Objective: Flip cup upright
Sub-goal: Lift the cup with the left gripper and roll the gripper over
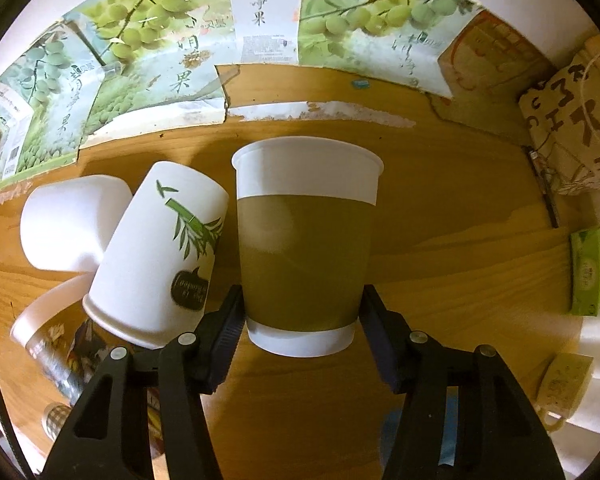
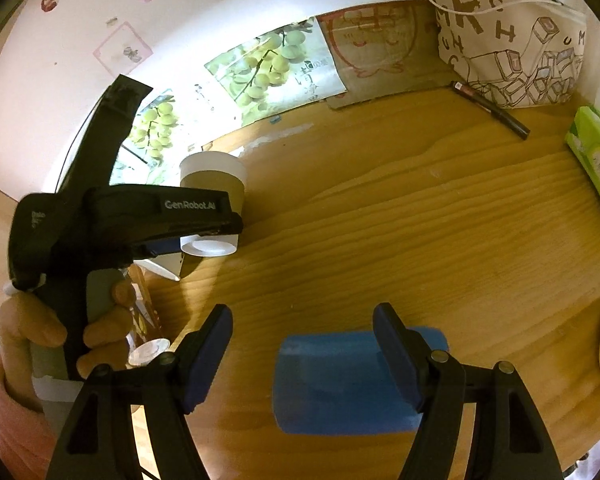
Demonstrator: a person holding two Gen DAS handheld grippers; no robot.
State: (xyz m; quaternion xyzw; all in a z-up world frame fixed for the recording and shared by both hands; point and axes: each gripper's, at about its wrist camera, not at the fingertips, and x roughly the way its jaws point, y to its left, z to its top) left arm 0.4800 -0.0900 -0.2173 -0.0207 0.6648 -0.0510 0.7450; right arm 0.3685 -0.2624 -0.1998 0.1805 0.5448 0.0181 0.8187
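1. Between the pads of your left gripper (image 1: 302, 322) sits the green-sleeved cup (image 1: 306, 240), mouth up and base down, gripped low on its sleeve with both pads against the wall; the right wrist view shows its base (image 2: 209, 246) apparently just clear of the worktop (image 2: 400, 220)
2. Judging by that, the flip itself looks done and the step in hand is setting the cup down; lower it straight so the whole bottom ring lands flat at once
3. Keep it clear of the bamboo-print cup (image 1: 160, 256) lying just to its left, and of the plain white cup (image 1: 70, 224) further left; place it slightly right if you can
4. Squeeze gently: the thin wall probably dents easily
5. Spread the pads only once the cup bears its own weight, then back out along the fingers so neither pad drags the sleeve
6. Your right gripper (image 2: 302, 350) is wide open and holds nothing, hovering above a blue patch (image 2: 340, 380) on the near worktop; keep it there, out of the way
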